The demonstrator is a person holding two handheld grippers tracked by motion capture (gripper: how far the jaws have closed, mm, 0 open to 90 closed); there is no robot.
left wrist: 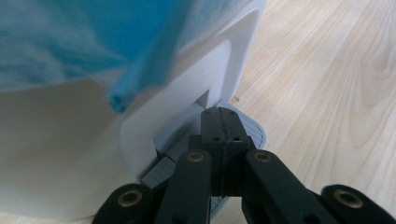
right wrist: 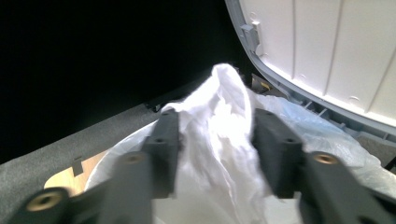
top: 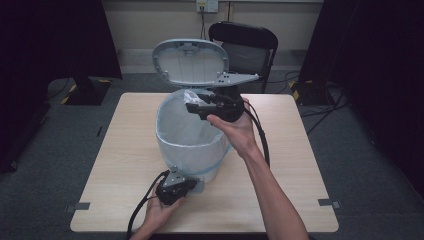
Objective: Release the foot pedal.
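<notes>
A white pedal bin [top: 192, 150] stands mid-table with its grey-rimmed lid [top: 190, 62] raised and a pale blue liner bag [top: 180, 125] inside. My right gripper [top: 192, 107] hovers over the bin's back right rim. In the right gripper view it [right wrist: 217, 116] is shut on a crumpled white tissue wad [right wrist: 224, 88], with the lid's underside [right wrist: 327, 46] just beyond. Low at the bin's front base is my left gripper [top: 187, 185]. In the left gripper view it [left wrist: 223, 116] is shut, its jaws resting on the grey ridged pedal [left wrist: 254, 130].
The light wooden table [top: 280, 190] has bare surface on both sides of the bin and tape marks [top: 80, 206] at its front corners. A black chair [top: 247, 47] stands behind the table. Cables trail from both grippers.
</notes>
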